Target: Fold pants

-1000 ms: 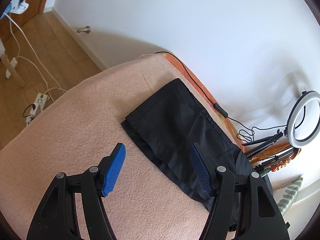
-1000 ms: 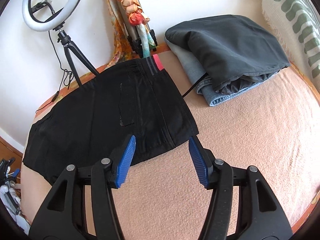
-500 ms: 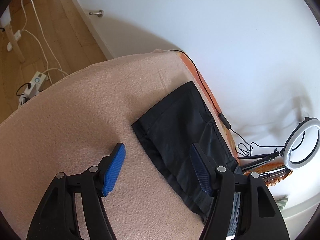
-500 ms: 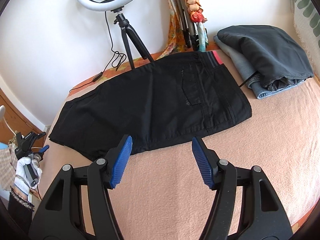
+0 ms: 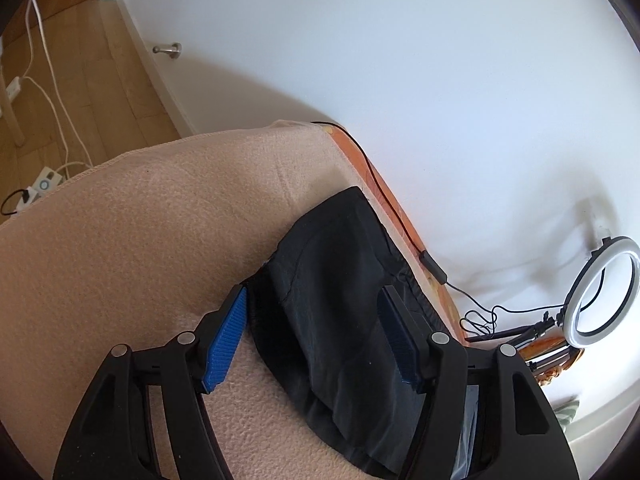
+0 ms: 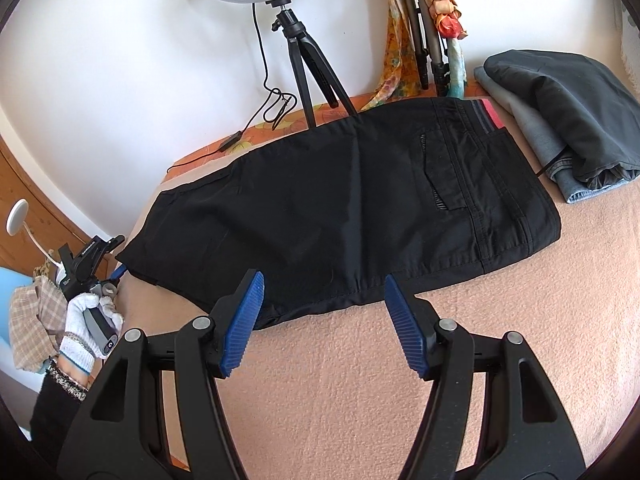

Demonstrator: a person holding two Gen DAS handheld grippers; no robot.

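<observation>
Black pants (image 6: 352,204) lie flat on a peach blanket (image 6: 360,380), folded lengthwise, waistband at the right, leg hems at the left. My right gripper (image 6: 322,320) is open and empty, just in front of the pants' near edge at mid-length. My left gripper (image 5: 310,340) is open, low over the hem end of the pants (image 5: 340,300), its fingers straddling the near hem corner without closing on it. In the right wrist view the left gripper (image 6: 116,274) is at the hem corner, held by a gloved hand.
A stack of folded dark and denim clothes (image 6: 560,112) lies on the blanket at the right. A ring light on a tripod (image 6: 296,48) and a black cable (image 5: 400,216) stand along the wall behind the pants. The blanket edge (image 5: 80,176) drops to a wooden floor on the left.
My left gripper has dropped lower and closer over the hem end. My right gripper has swung left from the waistband to the middle of the pants' near edge.
</observation>
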